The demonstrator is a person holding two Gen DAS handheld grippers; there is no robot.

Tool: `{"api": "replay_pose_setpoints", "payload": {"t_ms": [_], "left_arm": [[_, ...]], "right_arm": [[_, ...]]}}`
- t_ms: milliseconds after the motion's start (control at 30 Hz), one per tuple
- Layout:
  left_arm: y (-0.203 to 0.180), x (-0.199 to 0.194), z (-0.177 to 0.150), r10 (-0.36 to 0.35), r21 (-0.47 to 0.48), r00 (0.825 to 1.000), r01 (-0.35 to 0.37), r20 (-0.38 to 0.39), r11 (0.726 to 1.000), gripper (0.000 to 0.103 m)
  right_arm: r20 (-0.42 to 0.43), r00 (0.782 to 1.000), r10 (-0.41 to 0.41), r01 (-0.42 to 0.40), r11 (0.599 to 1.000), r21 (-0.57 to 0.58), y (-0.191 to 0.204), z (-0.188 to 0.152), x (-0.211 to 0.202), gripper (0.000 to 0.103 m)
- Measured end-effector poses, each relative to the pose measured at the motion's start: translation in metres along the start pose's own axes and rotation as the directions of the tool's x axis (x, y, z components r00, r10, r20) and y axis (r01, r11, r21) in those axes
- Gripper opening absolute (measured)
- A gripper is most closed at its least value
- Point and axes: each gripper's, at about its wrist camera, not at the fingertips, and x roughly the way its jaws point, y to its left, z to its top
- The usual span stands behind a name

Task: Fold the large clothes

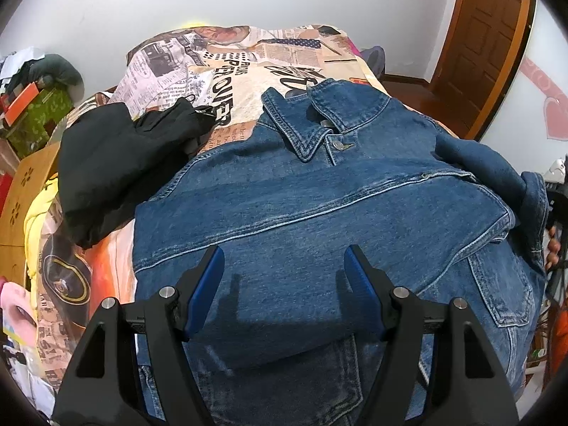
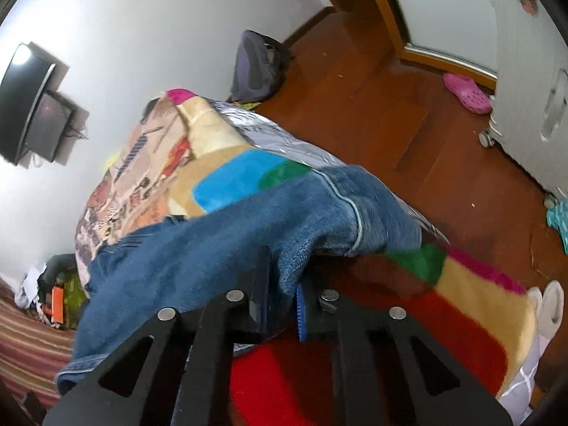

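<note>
The denim jacket lies front-up on the bed, collar toward the far wall, top button fastened. One sleeve is folded across the chest. The other sleeve is lifted at the bed's edge.

Left gripper: the jaws stand wide apart above the lower body of the jacket, with nothing between the blue pads. Whether the pads touch the cloth cannot be told.

Right gripper: the jaws are closed tight on the denim sleeve, and the cloth drapes over and to the left of the fingers. In the left wrist view this sleeve's cuff hangs at the right edge of the frame.

The printed bed cover carries newspaper-style graphics. Large black letters read "OVER" on it, with smaller "POWER"-like lettering above; the fine print is too small to read. A black garment lies crumpled on the bed just left of the jacket, touching its shoulder area. A multicoloured fleece blanket covers the near side of the bed under the right gripper.

Beyond the bed, a pink clog lies on the wooden floor near a white cabinet. A dark screen is mounted on the wall.
</note>
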Motion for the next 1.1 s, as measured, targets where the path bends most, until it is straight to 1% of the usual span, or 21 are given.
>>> {"api": "replay_pose_setpoints", "payload": {"t_ms": [67, 133, 233, 300, 367, 467, 567, 600, 667, 700, 733, 800, 867, 900, 933, 1000, 1067, 1100], "left_arm": [[0.002, -0.002, 0.000, 0.010, 0.002, 1.000, -0.010, 0.008, 1.000, 0.069], [0.006, -0.005, 0.000, 0.011, -0.002, 1.000, -0.011, 0.020, 1.000, 0.069], [0.012, -0.011, 0.000, 0.007, -0.014, 0.999, -0.007, 0.039, 1.000, 0.069], [0.017, -0.015, -0.001, 0.008, -0.020, 0.999, -0.007, 0.053, 1.000, 0.069], [0.022, -0.019, -0.001, 0.009, -0.027, 0.998, -0.008, 0.066, 1.000, 0.069], [0.032, -0.027, -0.004, 0.009, -0.038, 0.996, -0.006, 0.087, 0.999, 0.069], [0.045, -0.034, -0.008, 0.013, -0.054, 0.994, -0.007, 0.105, 0.998, 0.069], [0.050, -0.037, -0.010, 0.015, -0.061, 0.994, -0.008, 0.111, 0.998, 0.069], [0.061, -0.042, -0.014, 0.020, -0.077, 0.993, -0.011, 0.120, 0.997, 0.069], [0.068, -0.045, -0.016, 0.024, -0.089, 0.992, -0.013, 0.124, 0.996, 0.069], [0.074, -0.048, -0.019, 0.029, -0.102, 0.992, -0.016, 0.126, 0.995, 0.069], [0.084, -0.051, -0.025, 0.037, -0.122, 0.991, -0.022, 0.126, 0.992, 0.069], [0.096, -0.055, -0.031, 0.049, -0.144, 0.991, -0.031, 0.121, 0.989, 0.069], [0.102, -0.056, -0.035, 0.054, -0.157, 0.992, -0.035, 0.117, 0.987, 0.069], [0.107, -0.057, -0.039, 0.057, -0.170, 0.992, -0.037, 0.114, 0.985, 0.069], [0.114, -0.058, -0.044, 0.062, -0.190, 0.992, -0.041, 0.106, 0.981, 0.069], [0.121, -0.058, -0.050, 0.064, -0.209, 0.993, -0.042, 0.099, 0.977, 0.069], [0.123, -0.058, -0.052, 0.062, -0.217, 0.994, -0.041, 0.093, 0.975, 0.069]], "right_arm": [[0.035, 0.999, 0.004, -0.002, 0.998, -0.067, 0.018, 0.004, -0.013, 0.009], [0.077, 0.997, 0.028, -0.017, 0.990, -0.143, 0.037, 0.008, -0.028, 0.008], [0.122, 0.987, 0.106, -0.072, 0.965, -0.253, 0.078, 0.010, -0.059, 0.008], [0.144, 0.976, 0.164, -0.109, 0.938, -0.328, 0.110, 0.007, -0.079, 0.008], [0.148, 0.965, 0.216, -0.145, 0.910, -0.388, 0.138, 0.001, -0.091, 0.008], [0.117, 0.943, 0.312, -0.221, 0.849, -0.479, 0.182, -0.015, -0.106, 0.008], [0.048, 0.918, 0.394, -0.304, 0.776, -0.553, 0.229, -0.039, -0.111, 0.008], [0.021, 0.910, 0.415, -0.329, 0.750, -0.574, 0.243, -0.050, -0.110, 0.008], [-0.026, 0.900, 0.435, -0.362, 0.713, -0.601, 0.265, -0.068, -0.101, 0.008], [-0.069, 0.894, 0.442, -0.387, 0.688, -0.614, 0.279, -0.084, -0.094, 0.008], [-0.102, 0.892, 0.440, -0.402, 0.673, -0.620, 0.286, -0.092, -0.083, 0.008], [-0.185, 0.891, 0.413, -0.430, 0.644, -0.633, 0.302, -0.120, -0.058, 0.008], [-0.264, 0.894, 0.362, -0.442, 0.620, -0.648, 0.312, -0.148, -0.031, 0.008], [-0.311, 0.896, 0.316, -0.443, 0.610, -0.657, 0.315, -0.167, -0.012, 0.008], [-0.342, 0.896, 0.284, -0.444, 0.605, -0.661, 0.312, -0.178, -0.004, 0.008], [-0.418, 0.889, 0.187, -0.441, 0.598, -0.669, 0.308, -0.207, 0.030, 0.008], [-0.459, 0.883, 0.100, -0.422, 0.598, -0.681, 0.298, -0.226, 0.054, 0.008], [-0.478, 0.876, 0.063, -0.417, 0.595, -0.687, 0.293, -0.233, 0.064, 0.009]]}}
